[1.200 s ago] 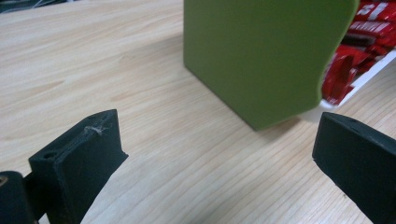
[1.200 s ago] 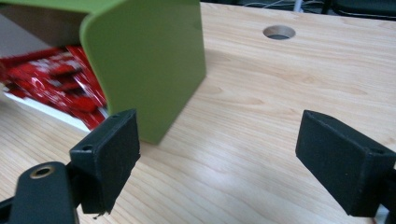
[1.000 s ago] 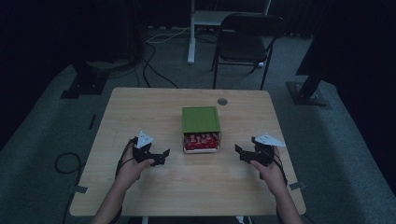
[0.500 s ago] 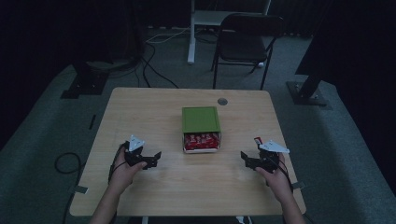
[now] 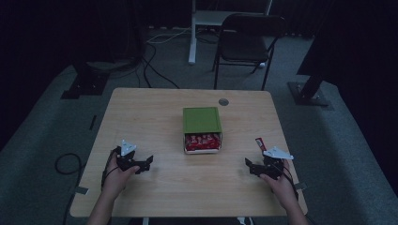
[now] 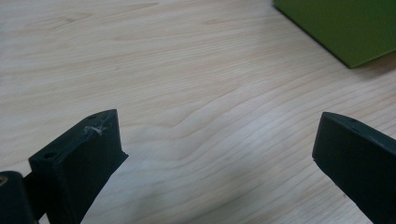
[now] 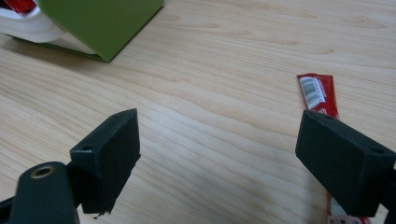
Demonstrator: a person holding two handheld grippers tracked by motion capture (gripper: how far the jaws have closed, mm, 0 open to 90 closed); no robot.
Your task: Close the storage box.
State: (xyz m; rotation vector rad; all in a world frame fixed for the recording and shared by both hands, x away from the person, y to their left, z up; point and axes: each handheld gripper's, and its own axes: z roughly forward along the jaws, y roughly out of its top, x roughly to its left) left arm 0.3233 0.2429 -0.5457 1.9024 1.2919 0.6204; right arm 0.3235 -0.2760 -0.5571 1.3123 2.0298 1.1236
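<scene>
Box: green lid, centre of surface, red packets inside.
Loose packet: red, flat, just beside right claw.
Right claw: spread, empty.
Left claw: spread, empty, near left.

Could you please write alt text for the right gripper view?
The right hand-held gripper stands open over a pale wooden table, holding nothing. A red snack bar lies beside its right jaw, and a green box sits at upper left.
</scene>
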